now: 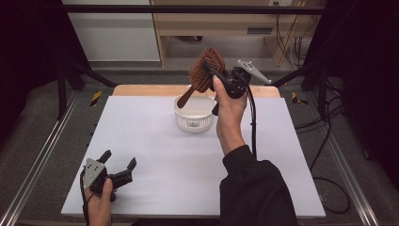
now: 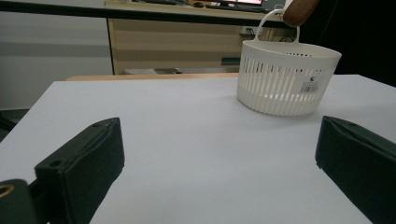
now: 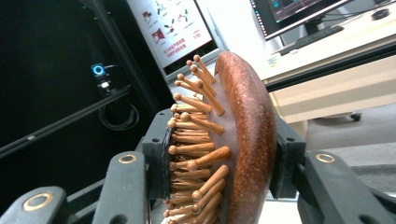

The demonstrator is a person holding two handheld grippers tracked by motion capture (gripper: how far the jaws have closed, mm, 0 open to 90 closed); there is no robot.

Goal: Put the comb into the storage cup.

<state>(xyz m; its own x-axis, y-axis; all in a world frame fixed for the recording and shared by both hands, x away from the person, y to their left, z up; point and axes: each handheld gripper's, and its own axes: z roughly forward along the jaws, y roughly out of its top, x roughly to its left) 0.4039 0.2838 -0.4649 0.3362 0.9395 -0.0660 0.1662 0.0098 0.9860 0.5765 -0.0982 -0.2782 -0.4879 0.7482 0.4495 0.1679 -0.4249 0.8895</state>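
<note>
White table top (image 1: 155,155) set before wooden desk; white slotted plastic basket (image 1: 193,115) placed toward far edge. Brown wooden paddle hairbrush with peg bristles (image 1: 205,70) clamped by head in right gripper (image 1: 217,76), held above basket, handle end pointed down over rim (not yet inside). Lift judged done; lowering and release left. Left gripper (image 1: 117,164) kept idle near front-left of basket, jaws spread, nothing held.

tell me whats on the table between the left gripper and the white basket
Nothing: in the left gripper view, bare white table runs from the open left gripper to the basket. The high view shows the same.
</note>
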